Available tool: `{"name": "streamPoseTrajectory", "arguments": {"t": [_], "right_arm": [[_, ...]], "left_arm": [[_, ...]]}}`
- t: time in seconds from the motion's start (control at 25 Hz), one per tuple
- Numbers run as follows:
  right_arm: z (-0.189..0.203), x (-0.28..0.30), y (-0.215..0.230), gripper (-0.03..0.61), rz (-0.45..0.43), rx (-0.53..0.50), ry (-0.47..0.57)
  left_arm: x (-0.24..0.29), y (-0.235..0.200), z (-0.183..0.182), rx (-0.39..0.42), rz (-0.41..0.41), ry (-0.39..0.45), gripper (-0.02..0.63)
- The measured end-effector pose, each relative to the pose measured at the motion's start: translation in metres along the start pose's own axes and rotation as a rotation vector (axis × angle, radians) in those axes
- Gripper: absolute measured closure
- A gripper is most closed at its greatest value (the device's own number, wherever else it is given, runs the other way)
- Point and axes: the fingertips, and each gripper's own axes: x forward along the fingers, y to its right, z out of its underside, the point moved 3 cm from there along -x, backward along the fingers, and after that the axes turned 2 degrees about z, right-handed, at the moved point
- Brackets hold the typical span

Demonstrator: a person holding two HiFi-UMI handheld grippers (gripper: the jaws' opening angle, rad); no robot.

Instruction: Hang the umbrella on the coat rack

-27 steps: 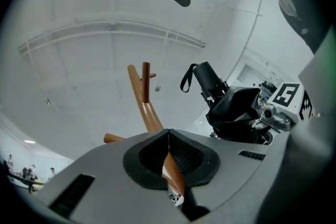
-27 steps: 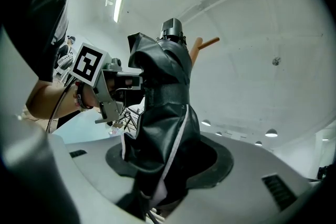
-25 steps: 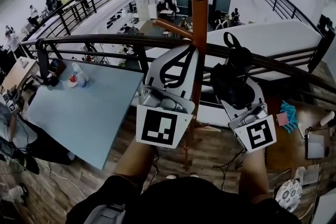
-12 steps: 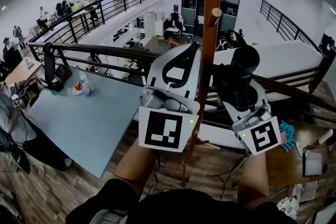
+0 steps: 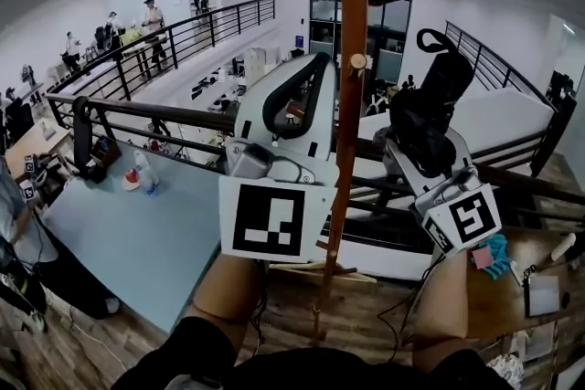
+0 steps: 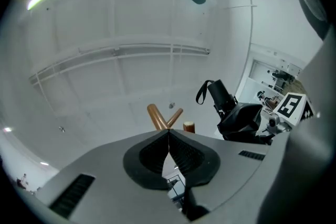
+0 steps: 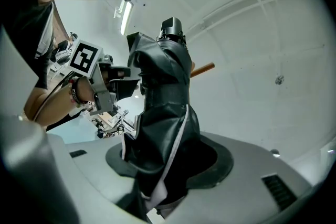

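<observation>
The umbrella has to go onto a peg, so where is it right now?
In the head view the folded black umbrella is clamped in the right gripper, right of the coat rack pole, strap loop uppermost, near the short peg.

Both forearms (image 5: 228, 297) reach forward. The left gripper (image 5: 315, 61) angles steeply upward, its fingers (image 6: 149, 155) pressed together and empty. The right gripper (image 5: 413, 146) tilts upward, its fingers (image 7: 218, 160) clamped on the folded black umbrella (image 5: 431, 105).
</observation>
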Motion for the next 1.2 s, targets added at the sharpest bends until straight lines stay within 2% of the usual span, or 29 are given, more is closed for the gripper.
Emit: {"name": "streamPoseTrajectory", "arguments": {"t": [0.48,0.96,1.2], "right_arm": [[0.006,0.012,0.043,0.359,0.021,0.013,0.037],[0.009,0.059,0.081,0.359,-0.055,0.044,0.138],[0.006,0.077,0.089,0.359,-0.103,0.073,0.186]], "left_arm": [[0.043,0.018,-0.069,0.105,0.043,0.102,0.601],[0.080,0.025,-0.070,0.265,-0.038,0.035,0.600],[0.086,0.027,-0.072,0.307,-0.070,0.013,0.600]]}}
